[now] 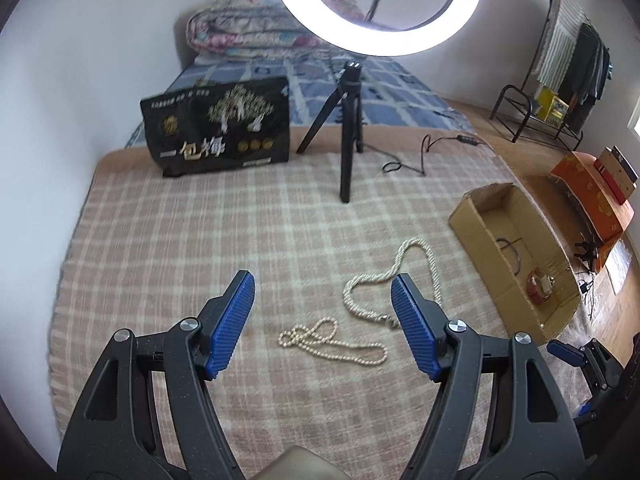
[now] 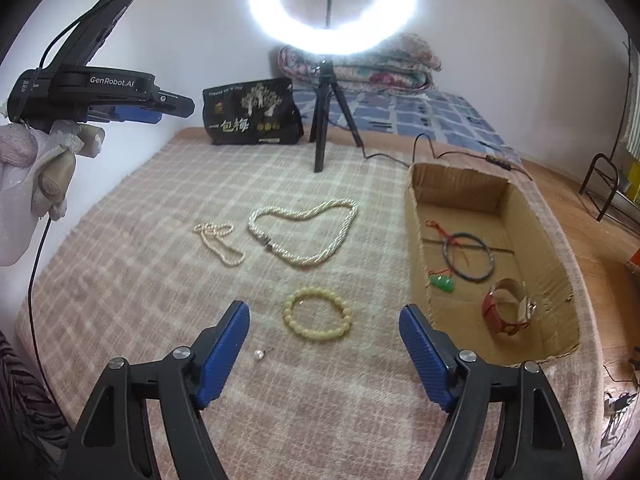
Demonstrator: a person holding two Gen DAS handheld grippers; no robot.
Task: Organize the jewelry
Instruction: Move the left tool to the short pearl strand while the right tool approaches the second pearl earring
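Jewelry lies partly hidden: the thick twisted pearl necklace [image 1: 416,272] passes behind the wide-open left gripper [image 1: 322,312]; right gripper [image 2: 324,332] gapes wide above the yellow beaded bracelet [image 2: 319,311].

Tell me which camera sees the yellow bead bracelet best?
The right wrist view. There the yellow bead bracelet lies whole on the blanket, just ahead of the open right gripper. The left wrist view doesn't show it at all.

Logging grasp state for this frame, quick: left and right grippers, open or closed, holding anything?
Left gripper: open, empty, above the blanket near the pearl necklaces.
Right gripper: open, empty, the yellow bead bracelet lying between its fingers.
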